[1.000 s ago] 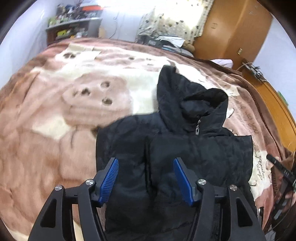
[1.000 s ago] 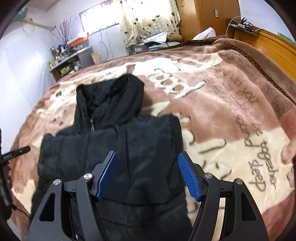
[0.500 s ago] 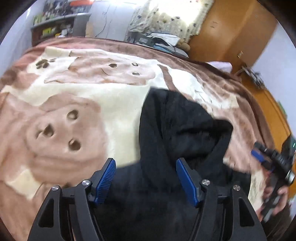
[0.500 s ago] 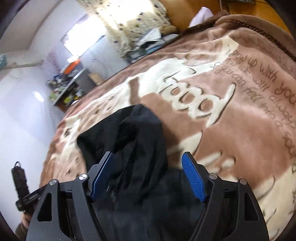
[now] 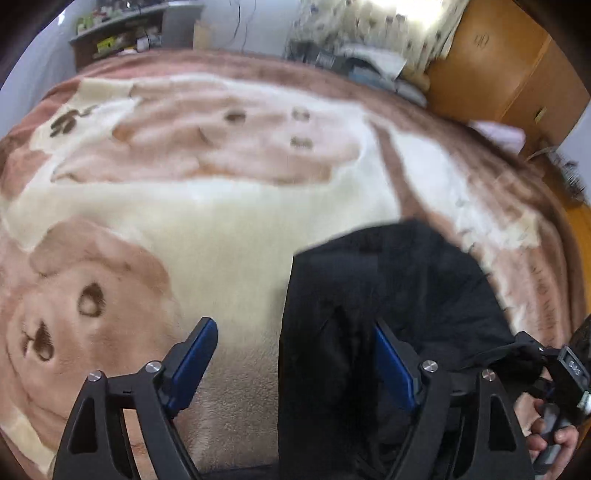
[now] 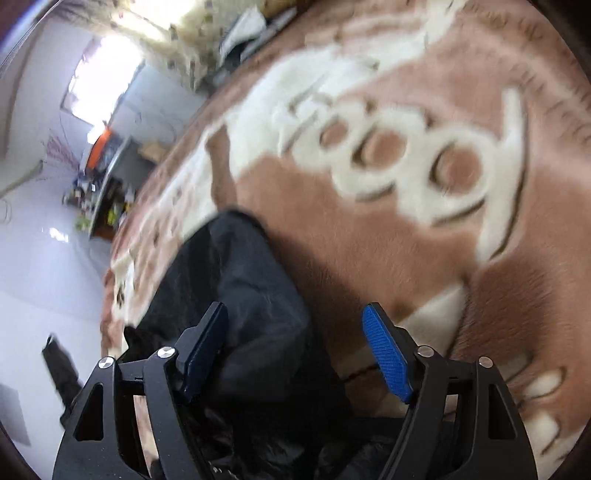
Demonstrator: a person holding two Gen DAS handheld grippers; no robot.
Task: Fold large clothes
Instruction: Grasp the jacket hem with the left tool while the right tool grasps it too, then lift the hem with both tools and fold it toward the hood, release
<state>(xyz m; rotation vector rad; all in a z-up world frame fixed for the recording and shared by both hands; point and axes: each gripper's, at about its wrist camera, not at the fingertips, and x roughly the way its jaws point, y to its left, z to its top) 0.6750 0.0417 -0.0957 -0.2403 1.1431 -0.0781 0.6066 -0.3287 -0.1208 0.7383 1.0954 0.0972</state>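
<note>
A black hooded padded jacket (image 5: 399, 295) lies on the bed; only its hood end shows, blurred. My left gripper (image 5: 293, 358) is open, low over the hood's left edge, with the edge between its blue pads. My right gripper (image 6: 295, 347) is open over the hood's right side (image 6: 255, 295), with the hood under the left finger and blanket under the right. The right gripper and the hand that holds it also show in the left wrist view (image 5: 554, 398) at the lower right.
The bed carries a brown and cream plush blanket (image 5: 184, 206) with bear faces and lettering (image 6: 406, 155). A shelf with clutter (image 5: 122, 29), curtains and a wooden wardrobe (image 5: 509, 62) stand beyond the bed's far edge.
Both grippers have moved forward along the jacket from its body to the hood and come lower. Both stay open. The right view has tilted.
</note>
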